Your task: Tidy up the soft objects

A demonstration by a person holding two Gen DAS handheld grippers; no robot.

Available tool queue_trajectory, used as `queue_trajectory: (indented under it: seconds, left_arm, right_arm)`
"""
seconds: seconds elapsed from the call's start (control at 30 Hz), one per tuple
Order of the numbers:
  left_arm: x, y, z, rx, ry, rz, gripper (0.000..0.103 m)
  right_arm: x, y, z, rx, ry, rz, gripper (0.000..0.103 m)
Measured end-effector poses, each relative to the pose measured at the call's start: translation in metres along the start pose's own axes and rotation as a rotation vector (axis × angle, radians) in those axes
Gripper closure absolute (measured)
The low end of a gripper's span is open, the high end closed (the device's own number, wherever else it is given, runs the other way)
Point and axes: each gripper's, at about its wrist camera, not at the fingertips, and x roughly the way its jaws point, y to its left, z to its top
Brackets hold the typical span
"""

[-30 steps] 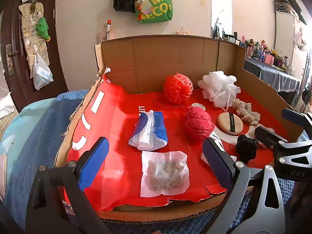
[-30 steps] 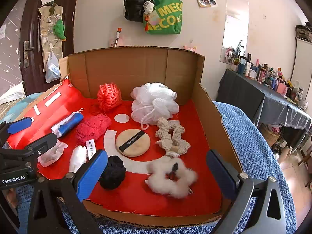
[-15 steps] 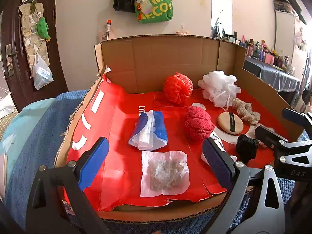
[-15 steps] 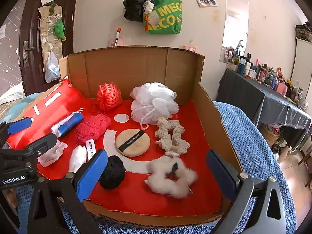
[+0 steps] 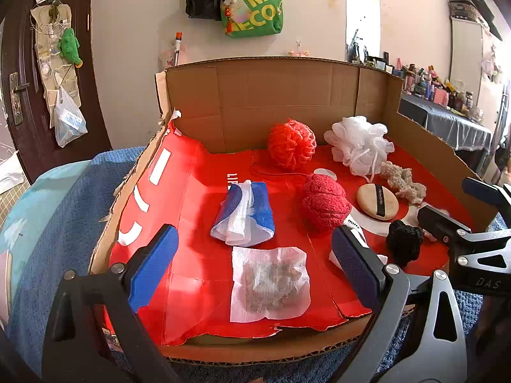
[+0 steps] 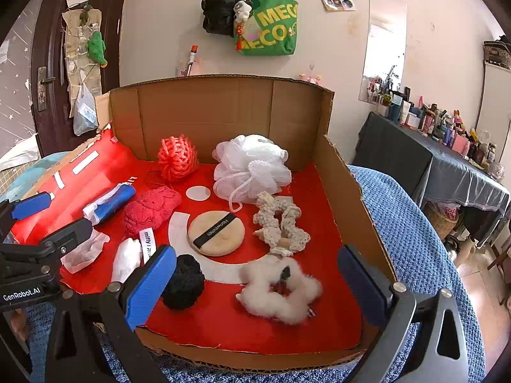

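Red lining covers the floor of the open cardboard box (image 6: 348,191), and I count ten soft things lying on it. Toward the back wall sit one orange-red knitted ball (image 6: 177,158) and one white mesh bath pouf (image 6: 252,166), near each other but apart. Closer to me lie one dark red knitted piece (image 6: 150,207), one round beige powder puff (image 6: 216,233) with a black band, and one cream crocheted scrunchie (image 6: 281,223) just beside the puff. At the front edge I see one black knitted ball (image 6: 185,282), one fluffy white scrunchie (image 6: 281,292) and one small white bundle (image 6: 127,257) with a printed label next to it. On the left side lie one blue-and-white folded pack (image 5: 244,215) and, nearer the front, one white sachet (image 5: 270,282) with greyish contents. None of them touches a gripper.

My left gripper (image 5: 254,271) hovers at the front of the box with its blue pads spread wide, the sachet showing between them, nothing held. My right gripper (image 6: 257,285) hovers over the front right part, likewise spread wide and empty, with the black ball and fluffy scrunchie between its pads. The box rests on a blue textured blanket (image 6: 415,239).
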Motion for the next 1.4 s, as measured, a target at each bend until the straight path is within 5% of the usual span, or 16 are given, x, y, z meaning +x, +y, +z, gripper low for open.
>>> queue_trajectory:
  seconds: [1.13,1.4]
  left_arm:
    - [-0.002,0.0,0.0,-0.004,-0.01,-0.001,0.005]
    - [-0.04,-0.006,-0.002,0.036,-0.06,0.024,0.005]
  right_arm:
    - [0.0,0.0,0.001,0.0,0.0,0.001,0.0]
    - [-0.019,-0.011,0.0,0.055,-0.024,0.03,0.0]
